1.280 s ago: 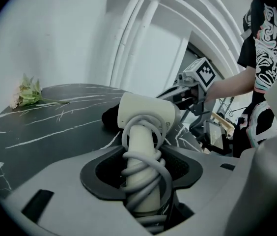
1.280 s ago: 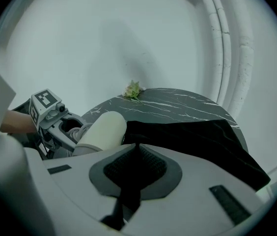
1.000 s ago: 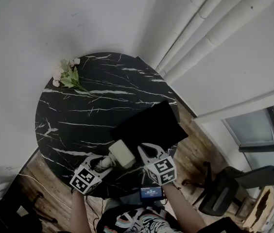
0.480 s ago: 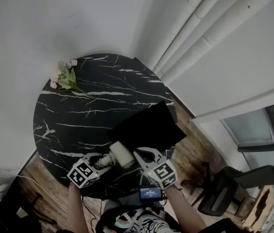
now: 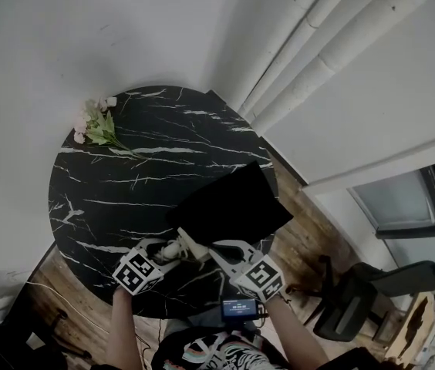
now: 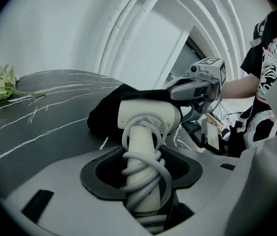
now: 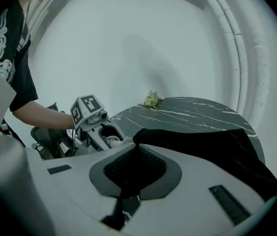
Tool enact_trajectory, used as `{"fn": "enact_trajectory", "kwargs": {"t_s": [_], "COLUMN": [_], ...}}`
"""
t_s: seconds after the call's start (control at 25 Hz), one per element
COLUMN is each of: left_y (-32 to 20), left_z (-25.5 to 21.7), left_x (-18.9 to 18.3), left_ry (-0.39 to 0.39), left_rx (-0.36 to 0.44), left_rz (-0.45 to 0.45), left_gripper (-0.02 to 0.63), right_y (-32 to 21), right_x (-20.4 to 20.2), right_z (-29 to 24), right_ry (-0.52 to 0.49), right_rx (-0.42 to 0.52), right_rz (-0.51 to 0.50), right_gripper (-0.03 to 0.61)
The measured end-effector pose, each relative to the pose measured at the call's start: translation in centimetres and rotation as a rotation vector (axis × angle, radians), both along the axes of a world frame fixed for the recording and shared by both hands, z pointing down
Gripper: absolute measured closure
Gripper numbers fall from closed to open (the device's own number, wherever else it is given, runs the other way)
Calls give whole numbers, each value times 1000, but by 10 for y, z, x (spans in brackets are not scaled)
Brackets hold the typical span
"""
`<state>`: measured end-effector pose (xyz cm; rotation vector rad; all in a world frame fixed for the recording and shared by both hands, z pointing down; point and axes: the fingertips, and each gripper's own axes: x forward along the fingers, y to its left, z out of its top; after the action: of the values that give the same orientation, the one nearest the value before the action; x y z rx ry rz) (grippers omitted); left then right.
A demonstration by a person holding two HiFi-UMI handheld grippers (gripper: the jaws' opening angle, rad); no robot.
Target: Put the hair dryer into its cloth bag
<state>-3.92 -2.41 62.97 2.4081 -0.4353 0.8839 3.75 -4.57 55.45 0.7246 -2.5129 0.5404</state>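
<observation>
Hair dryer [image 6: 146, 117]: cord-wrapped handle clamped in left gripper [image 5: 162, 251]; head at bag mouth, not yet inside.
Bag [image 5: 233, 206]: lies on table [image 5: 125, 183]; edge pinched by closed right gripper [image 5: 219, 250].
To do: push dryer in.

I get dim, greyish, nearly colourless feeds, softly and evenly lit, with no hard shadows or glare. Both gripper views bow heavily toward the edges and fall off into black corners. The cloth bag [image 5: 233, 206] shows as flat black without detail, while the table's [image 5: 125, 168] white veins stay crisp.
</observation>
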Motion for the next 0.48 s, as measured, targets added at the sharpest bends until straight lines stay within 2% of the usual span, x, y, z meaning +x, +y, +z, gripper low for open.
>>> {"fn": "enact_trajectory", "kwargs": {"t_s": [0.2, 0.48], "left_y": [-8, -13], "left_z": [-1, -4], "left_x": [7, 1], "left_ry": [-8, -2], "left_rx": [10, 2], "left_rz": [-32, -88], "left_gripper": [379, 379], "right_y": [2, 5], "right_x": [-1, -9], "right_z": [0, -5], "right_ry": [-21, -40], "right_rx": [-49, -66], "right_rz": [0, -34], "right_gripper": [551, 551]}}
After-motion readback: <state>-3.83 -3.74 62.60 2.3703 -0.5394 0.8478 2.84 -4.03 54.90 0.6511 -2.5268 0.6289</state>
